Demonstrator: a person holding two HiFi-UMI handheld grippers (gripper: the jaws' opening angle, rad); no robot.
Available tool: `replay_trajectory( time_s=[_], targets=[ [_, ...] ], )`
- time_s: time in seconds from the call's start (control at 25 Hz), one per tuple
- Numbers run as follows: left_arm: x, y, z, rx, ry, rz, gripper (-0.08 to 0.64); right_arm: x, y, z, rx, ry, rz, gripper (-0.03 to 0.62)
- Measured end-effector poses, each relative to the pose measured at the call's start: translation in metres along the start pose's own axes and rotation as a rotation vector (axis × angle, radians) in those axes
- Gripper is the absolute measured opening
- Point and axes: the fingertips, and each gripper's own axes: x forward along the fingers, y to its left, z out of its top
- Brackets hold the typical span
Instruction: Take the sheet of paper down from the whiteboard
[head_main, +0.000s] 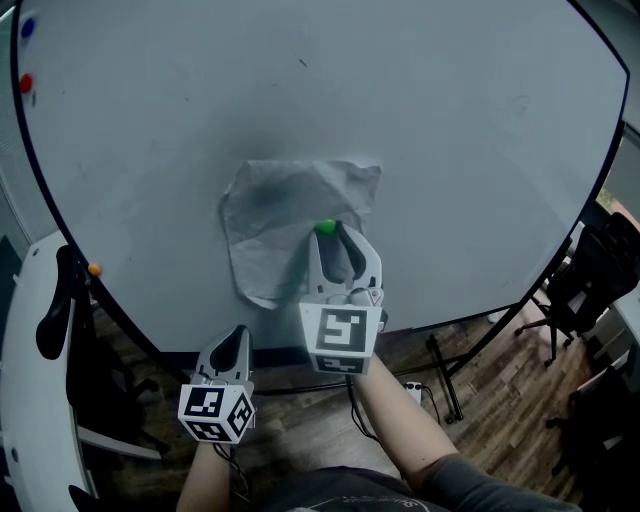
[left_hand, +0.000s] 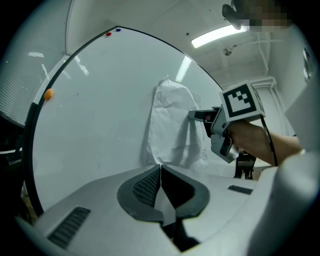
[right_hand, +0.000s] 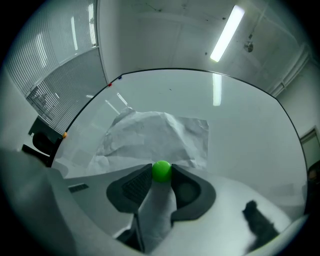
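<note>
The sheet of paper (head_main: 290, 215) is light, thin and already creased. I judge it will flop, and tear if tugged while still pinned.

Nearest the person, the left tongs (head_main: 237, 340) are held low and short of the board, closed on nothing, pads meeting.

Further out, the right tongs (right_hand: 161, 169) reach the sheet and grip a green magnet (right_hand: 161, 170), one pad against each side of the ball.

Behind it the sheet lies crumpled against the whiteboard (head_main: 450, 150), near its middle, and the magnet looks to be all that holds it.

With the magnet off, the paper would probably slide down. A free edge or corner on the left tongs' side seems the best hold, pinched flat rather than bunched.
</note>
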Motion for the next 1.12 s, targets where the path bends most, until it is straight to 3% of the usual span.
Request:
replay_trajectory(
  time_s=[0.24, 0.28, 0.36, 0.68, 0.96, 1.12],
  targets=[
    [0.017, 0.000, -0.003, -0.031, 0.005, -0.018, 0.017, 0.000, 0.001, 0.000, -0.004, -0.005, 0.010, 0.127],
    [0.021, -0.001, -0.004, -0.035, 0.006, -0.026, 0.040, 0.000, 0.001, 0.000, -0.005, -0.007, 0.011, 0.127],
    [0.029, -0.002, -0.003, -0.044, 0.006, -0.039, 0.171, 0.000, 0.000, 0.000, -0.007, -0.008, 0.013, 0.127],
    [0.058, 0.002, -0.017, -0.081, 0.088, -0.005, 0.176, 0.000, -0.002, 0.000, -0.022, -0.008, 0.004, 0.127],
    [0.069, 0.003, -0.019, -0.119, 0.099, 0.041, 0.173, 0.001, 0.000, -0.001, -0.013, -0.018, 0.023, 0.127],
    [0.074, 0.001, -0.017, -0.093, 0.123, 0.077, 0.093, 0.001, 0.000, 0.001, -0.008, -0.035, 0.027, 0.127]
  ],
)
